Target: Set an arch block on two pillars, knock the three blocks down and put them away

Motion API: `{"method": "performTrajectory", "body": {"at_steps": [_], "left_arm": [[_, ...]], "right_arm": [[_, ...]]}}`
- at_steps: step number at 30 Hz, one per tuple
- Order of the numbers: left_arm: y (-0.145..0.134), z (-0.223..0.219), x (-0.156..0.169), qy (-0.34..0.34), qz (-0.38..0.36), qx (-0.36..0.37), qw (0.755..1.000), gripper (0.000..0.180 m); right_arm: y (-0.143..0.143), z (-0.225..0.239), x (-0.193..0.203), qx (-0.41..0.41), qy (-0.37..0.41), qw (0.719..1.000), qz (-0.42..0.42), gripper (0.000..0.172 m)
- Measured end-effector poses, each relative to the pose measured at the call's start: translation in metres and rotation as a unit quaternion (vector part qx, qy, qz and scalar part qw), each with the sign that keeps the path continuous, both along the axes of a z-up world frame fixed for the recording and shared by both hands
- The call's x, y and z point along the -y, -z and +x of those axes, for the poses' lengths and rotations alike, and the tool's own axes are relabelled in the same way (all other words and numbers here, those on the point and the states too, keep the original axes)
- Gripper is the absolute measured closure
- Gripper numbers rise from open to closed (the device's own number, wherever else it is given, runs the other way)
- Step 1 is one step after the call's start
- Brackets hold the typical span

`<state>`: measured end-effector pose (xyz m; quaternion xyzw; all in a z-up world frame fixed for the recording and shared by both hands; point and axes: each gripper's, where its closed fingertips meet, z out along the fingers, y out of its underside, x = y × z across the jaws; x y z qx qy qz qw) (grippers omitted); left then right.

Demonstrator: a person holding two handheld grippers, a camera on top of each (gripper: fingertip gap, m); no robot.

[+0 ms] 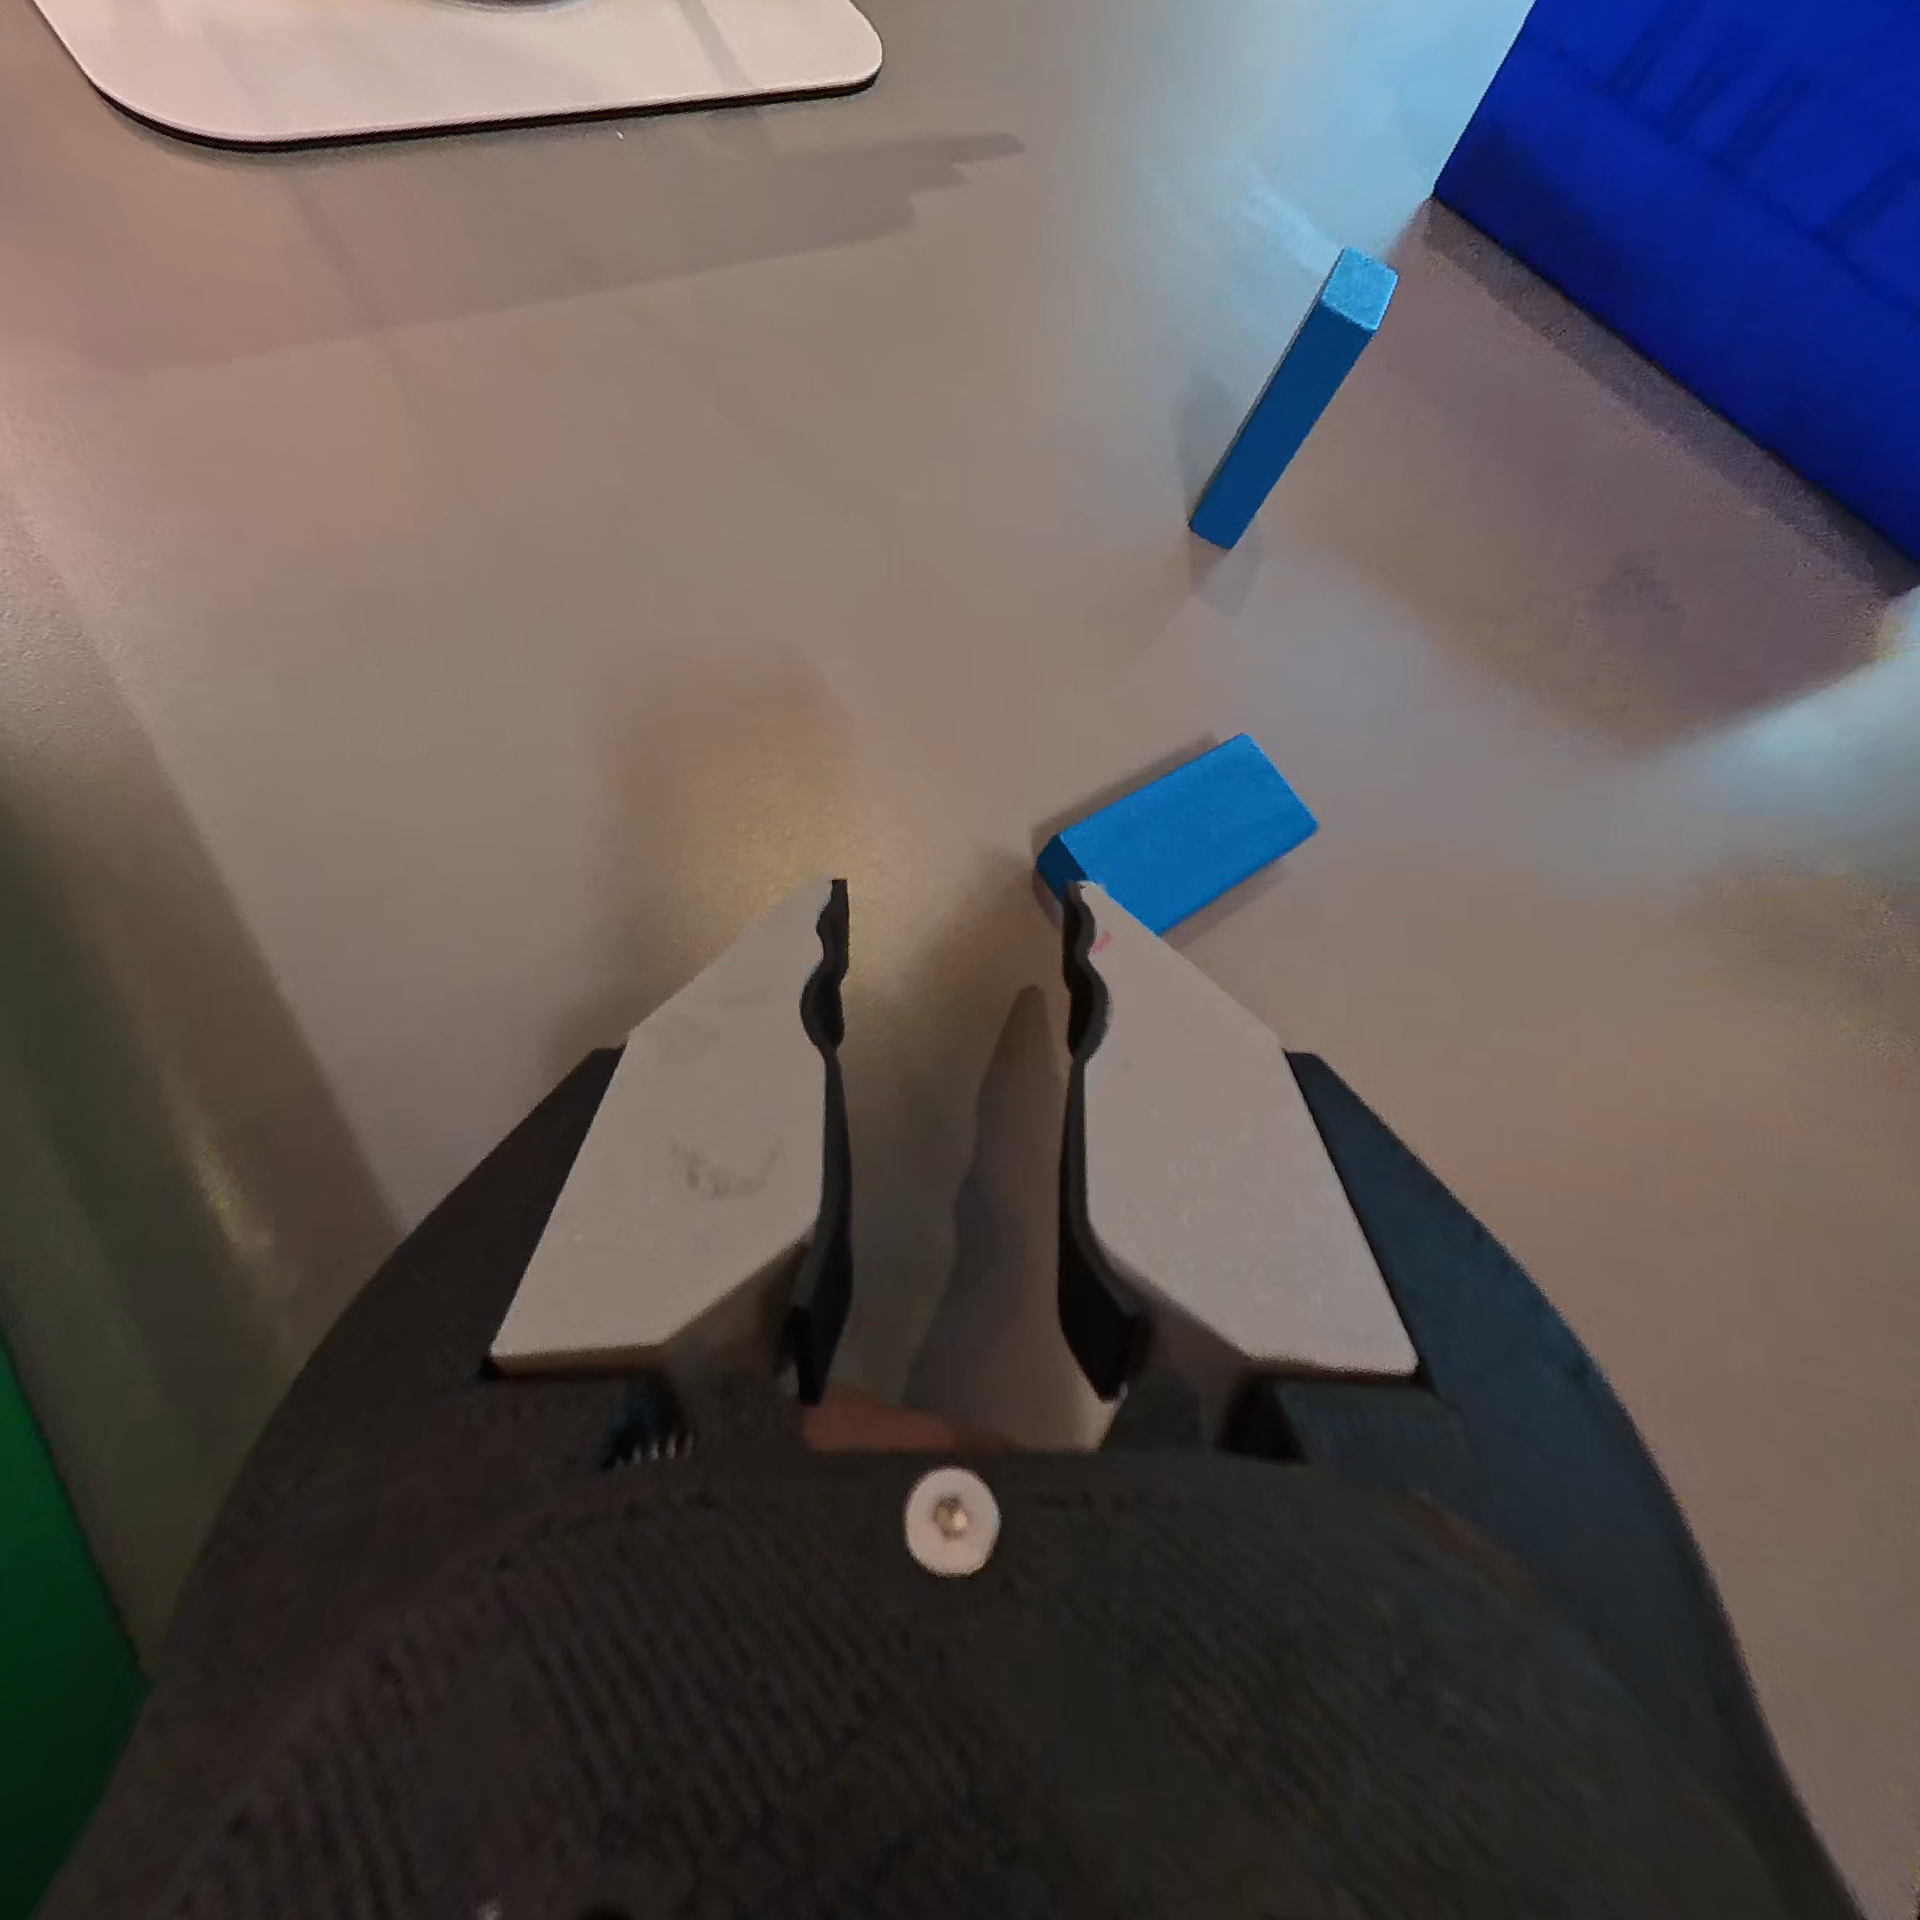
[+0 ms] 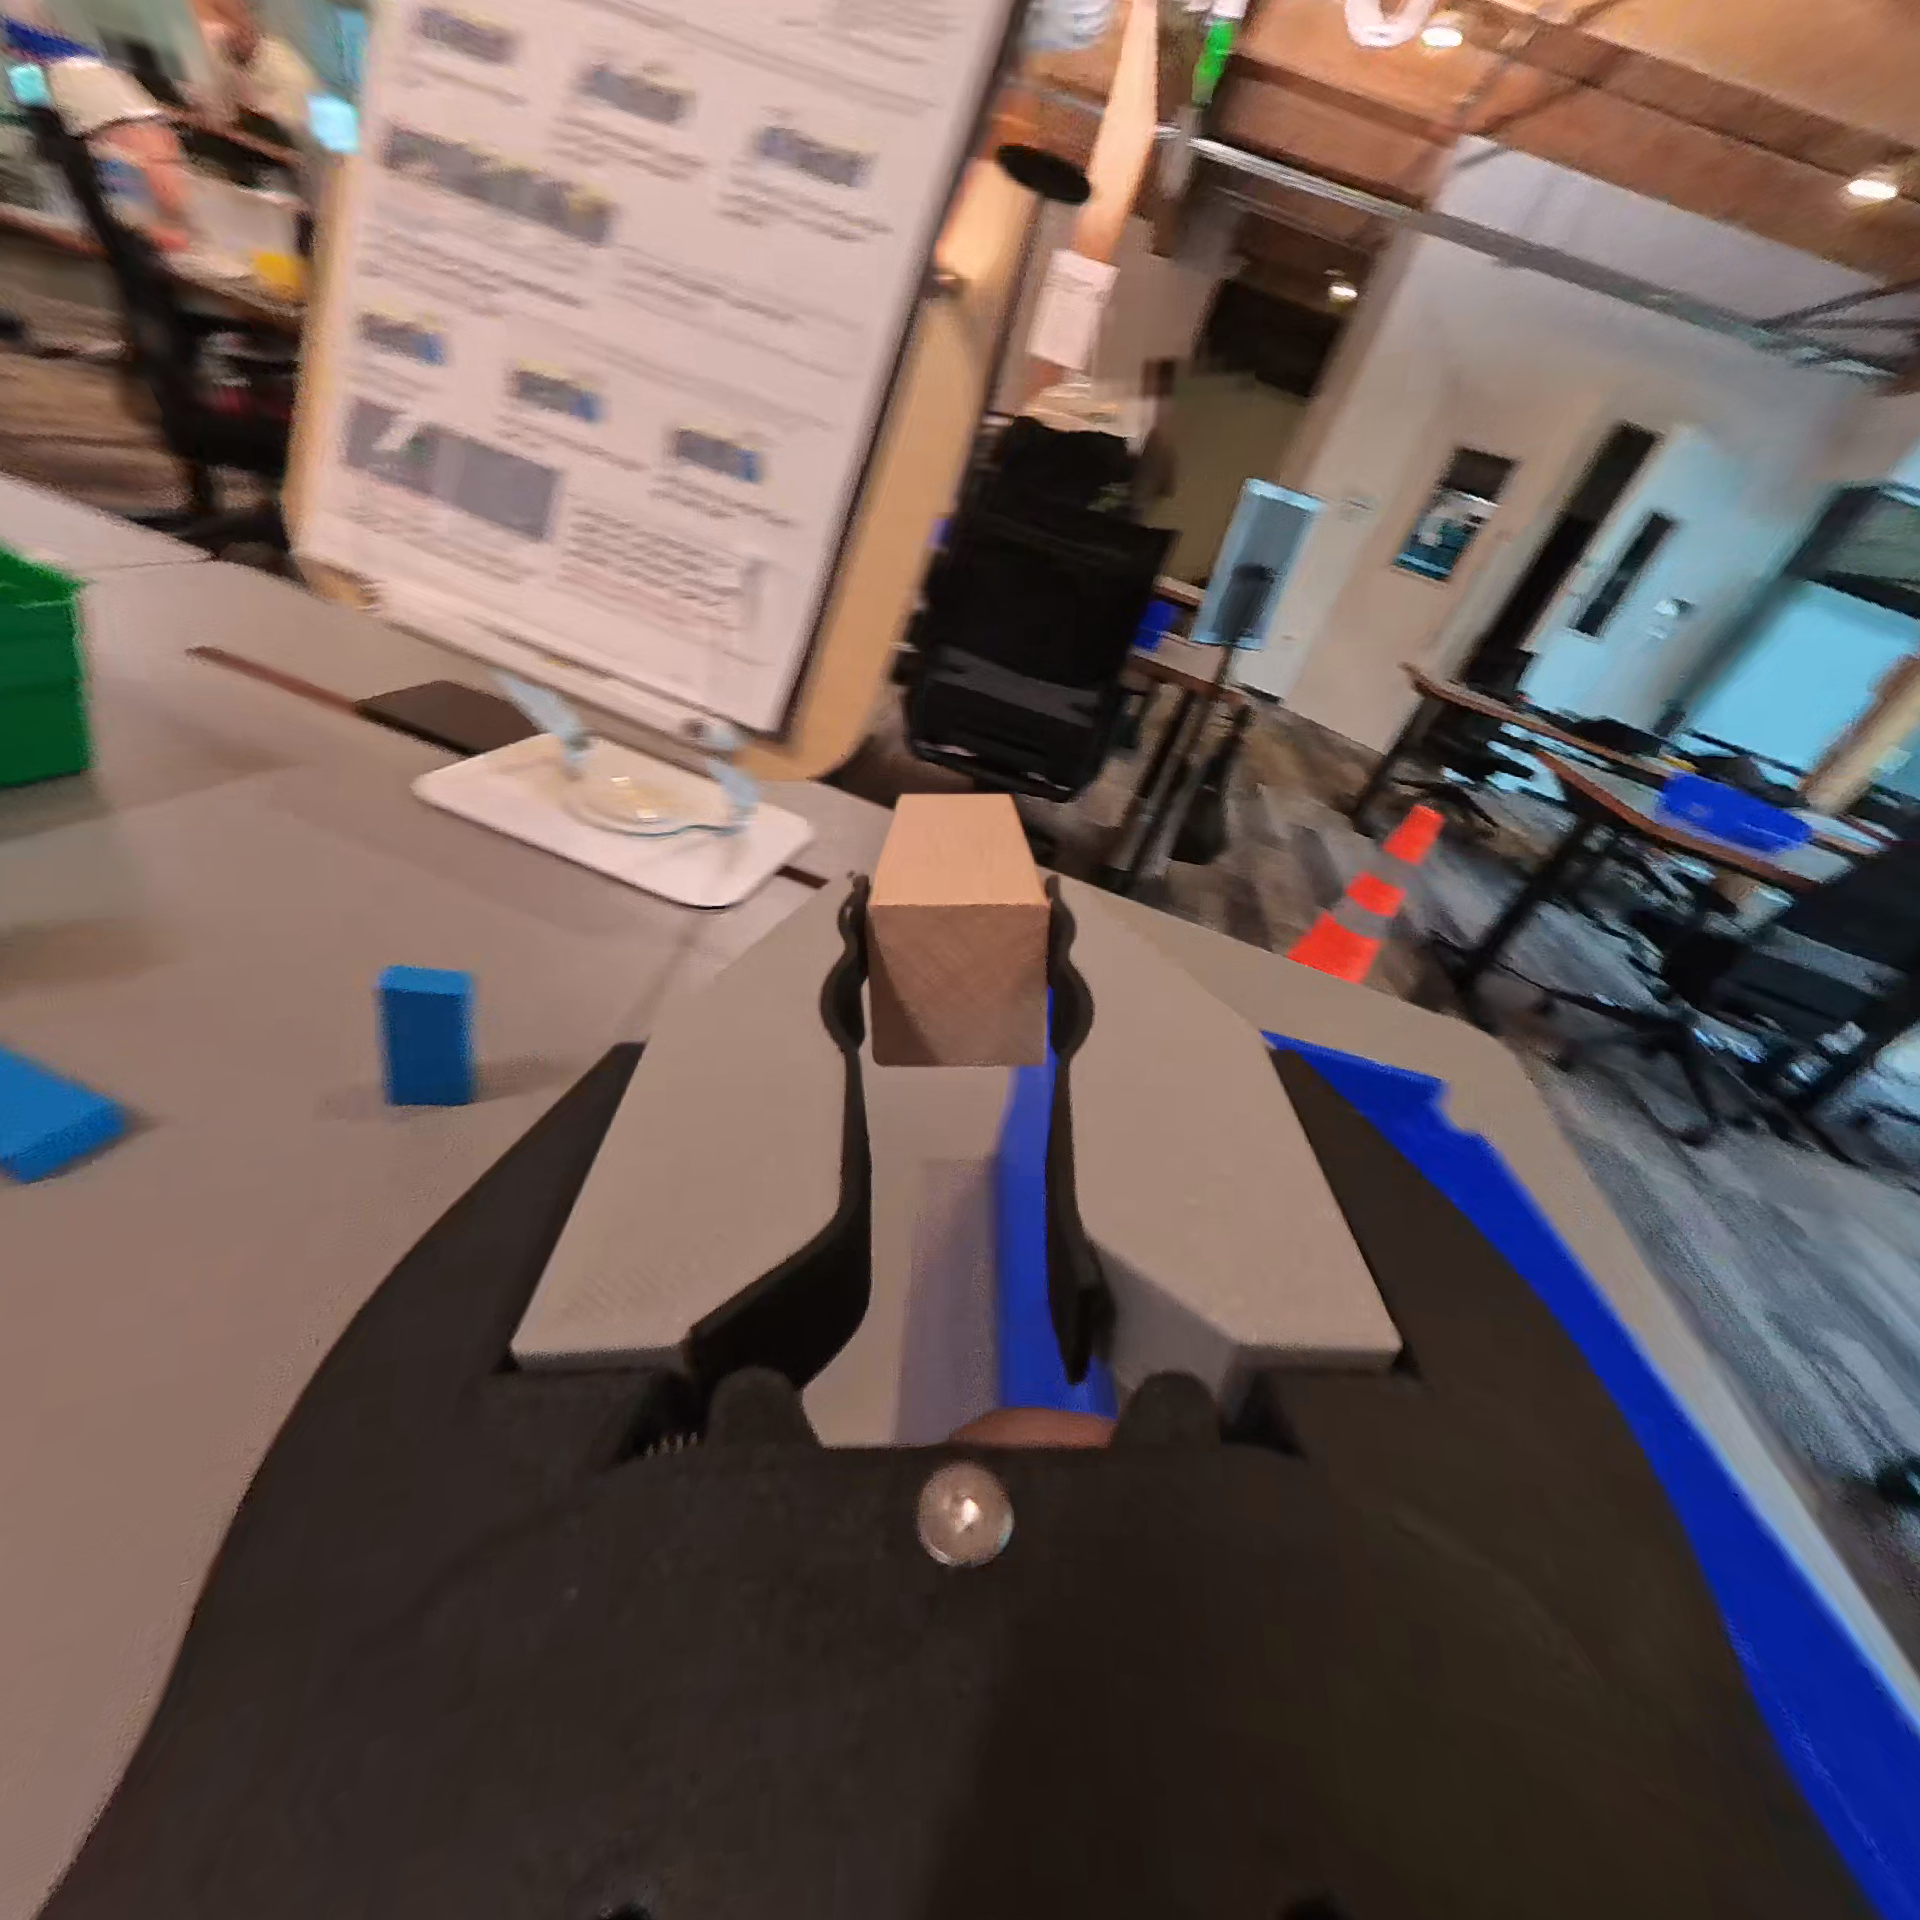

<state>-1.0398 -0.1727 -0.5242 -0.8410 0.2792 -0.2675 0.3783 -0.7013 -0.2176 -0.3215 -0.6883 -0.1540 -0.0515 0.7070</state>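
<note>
Behind the table, a poster, writing blurred. Right gripper clamped on wooden block; left gripper narrowly parted, bare, beside blue block.

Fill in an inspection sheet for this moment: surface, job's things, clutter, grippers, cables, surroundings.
Surface: grey table.
Job's things: one blue block standing upright, another blue block lying flat; wooden block held off the table; blue bin at the right.
Clutter: white tray with glass dish; green bin.
Grippers: left gripper jaws apart, empty; right gripper clamps the wooden block.
Cables: nothing seen.
Surroundings: poster board, chairs, orange cone.
</note>
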Motion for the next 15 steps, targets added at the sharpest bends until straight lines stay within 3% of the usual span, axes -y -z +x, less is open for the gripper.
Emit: {"method": "performTrajectory", "body": {"at_steps": [4,9,11,15], "left_arm": [[0.0,0.0,-0.001,-0.002,0.001,0.0,1.0,0.141],[0.0,-0.002,-0.002,-0.009,-0.007,0.008,1.0,0.141],[0.0,-0.002,-0.002,-0.011,-0.01,0.011,1.0,0.141],[0.001,-0.002,-0.001,-0.008,-0.011,0.01,1.0,0.141]], "right_arm": [[0.004,0.085,0.009,-0.05,0.065,0.996,-0.037,0.142],[0.099,0.133,-0.003,-0.075,0.11,0.959,-0.249,0.141],[0.089,0.128,-0.005,-0.075,0.109,0.967,-0.219,0.141],[0.025,0.063,0.004,-0.076,0.02,0.992,-0.1,0.149]]}}
